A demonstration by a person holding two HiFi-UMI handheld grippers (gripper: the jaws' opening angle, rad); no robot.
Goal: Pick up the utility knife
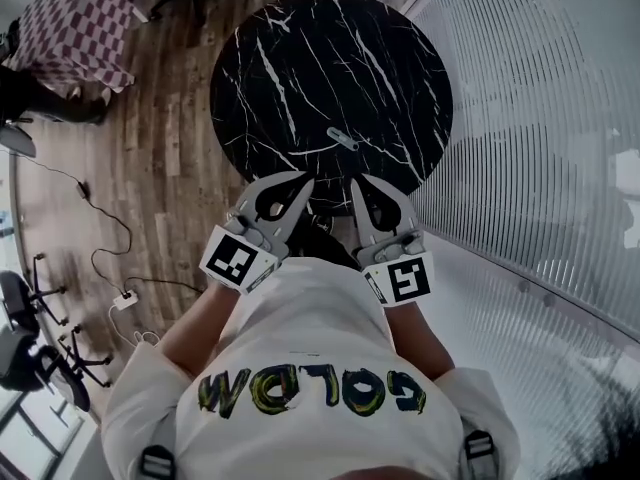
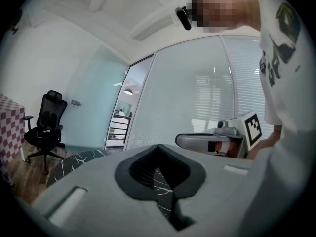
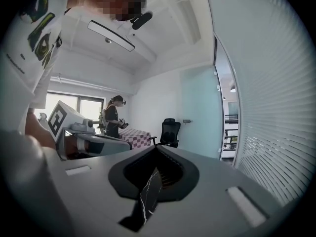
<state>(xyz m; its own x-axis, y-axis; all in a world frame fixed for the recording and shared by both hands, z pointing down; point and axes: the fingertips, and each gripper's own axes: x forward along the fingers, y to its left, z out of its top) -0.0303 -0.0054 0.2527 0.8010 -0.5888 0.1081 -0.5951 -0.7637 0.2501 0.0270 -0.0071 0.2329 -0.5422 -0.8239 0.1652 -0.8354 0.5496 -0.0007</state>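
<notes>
The utility knife (image 1: 342, 139), a small grey piece, lies on the round black marble table (image 1: 300, 58), a little toward its near edge. My left gripper (image 1: 302, 180) and right gripper (image 1: 357, 183) hover side by side at the table's near rim, short of the knife, pointing toward it. Both are shut with nothing between the jaws. In the left gripper view the left gripper (image 2: 158, 147) shows only a sliver of marble through the jaw notch. The right gripper view shows the same of the right gripper (image 3: 157, 149). The knife is hidden in both gripper views.
A glass wall with blinds (image 1: 540, 118) curves close along the table's right side. A checkered table (image 1: 75, 23) stands at the far left, office chairs (image 1: 25, 338) at the near left. A cable and power strip (image 1: 123, 300) lie on the wood floor. Another person (image 3: 112, 117) stands far off.
</notes>
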